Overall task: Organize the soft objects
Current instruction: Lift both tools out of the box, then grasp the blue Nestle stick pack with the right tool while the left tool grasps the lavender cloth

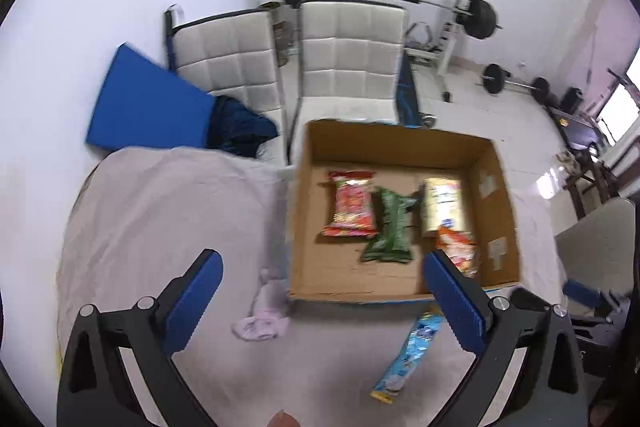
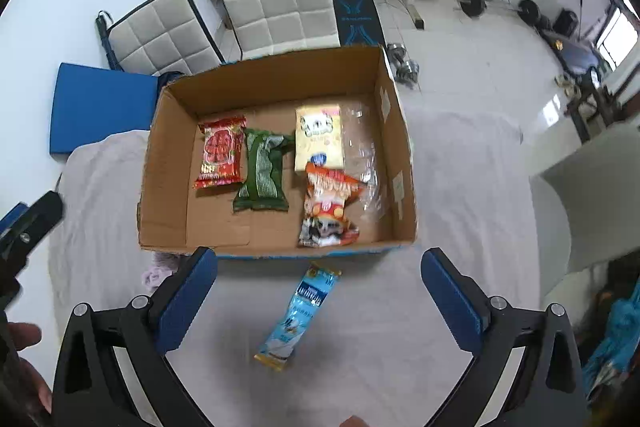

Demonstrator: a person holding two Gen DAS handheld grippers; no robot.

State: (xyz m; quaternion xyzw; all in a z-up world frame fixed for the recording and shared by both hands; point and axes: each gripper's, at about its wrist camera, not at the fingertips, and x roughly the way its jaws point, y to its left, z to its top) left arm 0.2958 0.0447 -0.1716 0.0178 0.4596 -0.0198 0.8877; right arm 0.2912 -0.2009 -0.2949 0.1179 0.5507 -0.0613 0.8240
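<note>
An open cardboard box (image 2: 168, 187) stands on a table with a pale cloth. In it lie a red packet (image 2: 221, 155), a green packet (image 2: 262, 173), a yellow packet (image 2: 319, 139), an orange-and-white packet (image 2: 327, 205) and clear plastic wrap (image 2: 366, 163). A light blue packet (image 2: 298, 313) lies on the cloth in front of the box, between my right gripper's (image 2: 320, 279) open fingers. My left gripper (image 1: 324, 283) is open and empty over the box's near left corner (image 1: 294, 293). A small lilac cloth (image 1: 264, 315) lies there. The blue packet also shows in the left wrist view (image 1: 408, 355).
Two white padded chairs (image 1: 348, 59) stand behind the table, with a blue mat (image 1: 148, 103) and dark cloth (image 1: 240, 127) to the left. Barbells and a weight rack (image 1: 472, 15) stand on the tiled floor beyond. The left gripper's edge shows in the right wrist view (image 2: 32, 223).
</note>
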